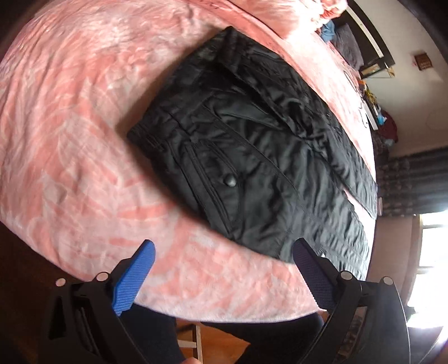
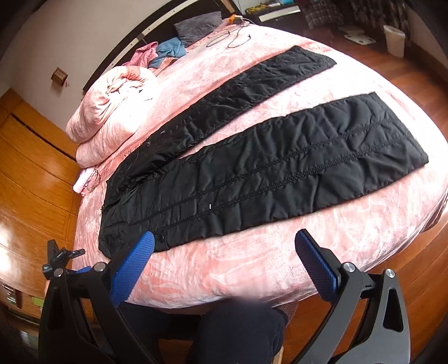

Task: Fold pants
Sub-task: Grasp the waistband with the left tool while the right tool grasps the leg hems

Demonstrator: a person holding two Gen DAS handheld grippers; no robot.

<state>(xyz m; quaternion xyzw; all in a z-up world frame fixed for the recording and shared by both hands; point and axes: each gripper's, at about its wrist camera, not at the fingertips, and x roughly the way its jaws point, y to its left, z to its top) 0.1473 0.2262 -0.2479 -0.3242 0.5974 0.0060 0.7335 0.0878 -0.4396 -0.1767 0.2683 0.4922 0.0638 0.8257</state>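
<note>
Black pants (image 2: pixel 280 173) flat on pink blanket (image 2: pixel 224 268), legs splayed toward 1–2 o'clock, waist (image 1: pixel 173 145) at 9. Left gripper (image 1: pixel 224 252) & right gripper (image 2: pixel 224 246) both wide, empty. Risk: slick quilted fabric slipping, plush blanket pinched too. Rolled duvet (image 2: pixel 112 106) at 10 crowds far leg; cables (image 2: pixel 232 39) at 12.

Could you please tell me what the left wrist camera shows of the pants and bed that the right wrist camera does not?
Only the left wrist view shows the waistband and the buttoned pocket close up. Only the right wrist view shows both legs spread apart out to their hems, plus the rolled pink quilt and grey pillow. Both show the black pants lying flat on the pink blanket, with each view's own gripper, left gripper and right gripper, open and empty.
</note>
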